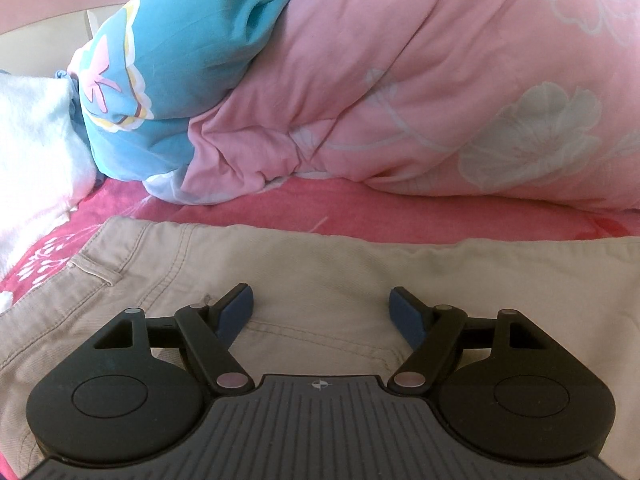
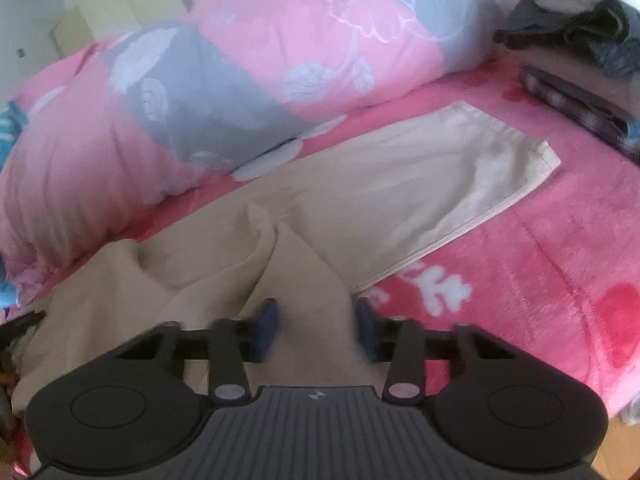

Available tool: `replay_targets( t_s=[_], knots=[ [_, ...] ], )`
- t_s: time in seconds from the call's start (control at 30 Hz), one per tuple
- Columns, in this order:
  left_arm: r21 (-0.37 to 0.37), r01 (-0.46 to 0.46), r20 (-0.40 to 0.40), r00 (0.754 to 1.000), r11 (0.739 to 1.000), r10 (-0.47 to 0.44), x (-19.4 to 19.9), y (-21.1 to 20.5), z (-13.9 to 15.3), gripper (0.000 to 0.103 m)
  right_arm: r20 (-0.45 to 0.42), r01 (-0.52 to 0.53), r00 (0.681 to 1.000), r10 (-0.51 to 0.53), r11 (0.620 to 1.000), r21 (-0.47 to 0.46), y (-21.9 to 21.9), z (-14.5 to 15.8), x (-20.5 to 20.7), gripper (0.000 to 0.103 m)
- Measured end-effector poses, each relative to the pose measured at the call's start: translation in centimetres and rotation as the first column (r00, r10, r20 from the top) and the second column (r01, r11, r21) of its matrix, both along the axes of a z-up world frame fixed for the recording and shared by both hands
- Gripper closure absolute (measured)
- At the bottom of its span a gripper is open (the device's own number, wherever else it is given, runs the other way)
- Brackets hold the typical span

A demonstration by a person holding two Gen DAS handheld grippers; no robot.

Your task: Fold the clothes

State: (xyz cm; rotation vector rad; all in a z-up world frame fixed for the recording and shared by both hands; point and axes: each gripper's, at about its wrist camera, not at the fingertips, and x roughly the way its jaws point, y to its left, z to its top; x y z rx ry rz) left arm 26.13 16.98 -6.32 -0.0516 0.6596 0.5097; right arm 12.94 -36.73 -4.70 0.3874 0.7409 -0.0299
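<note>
Closest to the lens in the left wrist view is the left gripper (image 1: 322, 312). Its blue pads are spread wide apart and released, poised over the beige trousers (image 1: 320, 264) with only flat cloth showing in the gap. The trousers lie spread across the pink bed sheet (image 1: 320, 208). At the left of the trousers, a belt loop (image 1: 94, 270) sits on the waistband, and pocket stitching runs under the gripper. Left of the trousers and further back is a white fluffy cloth (image 1: 36, 128). Behind the trousers, a blue patterned piece of bedding (image 1: 180, 80) is bunched up. To its right a pink flowered duvet (image 1: 400, 80) is heaped along the trousers' far edge, apart from them by a strip of sheet.

In the right wrist view the right gripper (image 2: 316, 328) is nearest. Its pads are clenched on a raised fold of the trousers; the cloth fills the space between them, though this part is blurred. From that fold the fabric rises in creases just beyond the fingers. The trouser leg runs away to the right and ends in a stitched hem (image 2: 516, 140), lying flat on the sheet. Beyond the hem, to the right, lies a dark folded garment (image 2: 580, 108), and behind that a pile of dark clothes (image 2: 580, 28).
</note>
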Motion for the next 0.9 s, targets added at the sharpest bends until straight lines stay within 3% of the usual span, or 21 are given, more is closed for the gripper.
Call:
replay_targets(
  t_s=[0.23,0.37,0.53,0.6,0.73,0.77,0.9],
  knots=[
    [0.01,-0.002,-0.002,1.0,1.0,0.002,0.1,-0.1,0.1,0.027,0.14,0.024,0.99,-0.022,1.0,-0.019,-1.2,3.7,-2.3,0.097],
    [0.014,-0.002,-0.003,1.0,1.0,0.002,0.1,-0.1,0.0,0.027,0.084,0.023,0.996,-0.02,0.999,-0.035,-2.4,3.4,-1.3,0.095],
    [0.019,-0.002,-0.003,1.0,1.0,0.002,0.1,-0.2,0.0,0.027,0.117,0.033,0.993,-0.032,0.999,-0.005,-4.0,4.2,0.0,0.079],
    [0.018,-0.001,-0.003,1.0,1.0,0.001,0.0,-0.2,0.0,0.027,0.12,-0.01,0.993,0.009,1.0,0.007,-3.8,4.6,1.7,0.059],
    [0.02,-0.001,0.006,1.0,1.0,0.001,0.0,-0.1,0.0,0.027,0.087,-0.149,0.985,0.148,0.989,0.002,-1.5,4.4,6.7,0.056],
    [0.02,-0.001,0.006,1.0,1.0,0.001,0.0,-0.1,-0.1,0.027,0.072,-0.179,0.981,0.178,0.984,0.005,-0.9,4.2,8.1,0.05],
    [0.019,0.0,0.007,1.0,1.0,-0.001,0.0,-0.1,-0.1,0.027,-0.032,-0.212,0.977,0.211,0.975,-0.068,1.0,2.6,12.4,0.049]
  ],
)
